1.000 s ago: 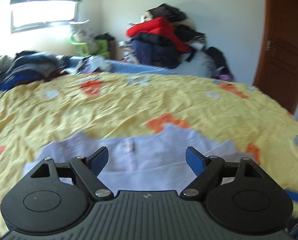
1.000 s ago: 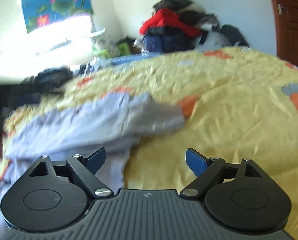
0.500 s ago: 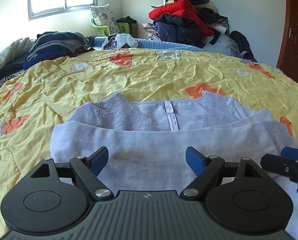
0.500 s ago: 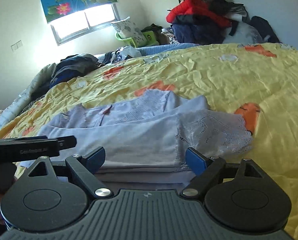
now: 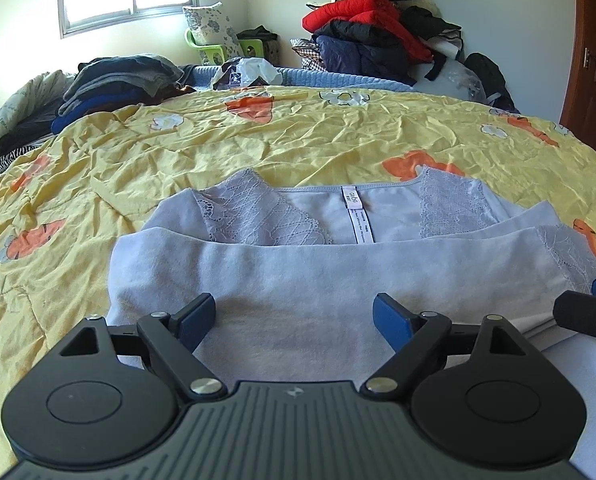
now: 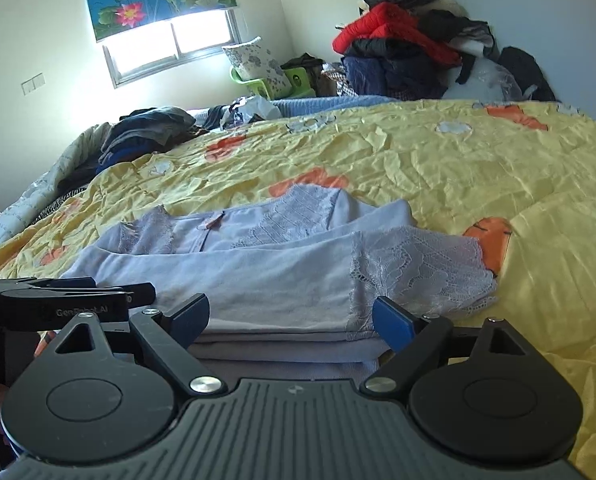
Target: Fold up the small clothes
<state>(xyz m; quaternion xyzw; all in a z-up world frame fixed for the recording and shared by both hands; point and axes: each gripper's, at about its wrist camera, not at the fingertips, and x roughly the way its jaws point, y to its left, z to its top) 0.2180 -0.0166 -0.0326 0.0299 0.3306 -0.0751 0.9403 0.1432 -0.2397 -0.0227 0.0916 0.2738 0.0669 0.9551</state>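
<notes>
Both grippers, the left gripper (image 5: 294, 316) and the right gripper (image 6: 290, 316), stood spread wide and held nothing. A second before, the lilac top (image 5: 338, 280) was moving; now it lay folded over near the bedspread's (image 5: 258, 140) front edge, so one fold seemed finished.

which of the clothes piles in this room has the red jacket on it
The pile against the far wall beside the door, holding the red jacket. The pile on the bed's left edge is grey and blue.

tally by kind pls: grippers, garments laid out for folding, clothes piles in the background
Grippers: 2, left gripper and right gripper
Laid-out garments: 1, lavender lace top
Clothes piles: 2, dark folded stack and corner heap
Total: 5
</notes>
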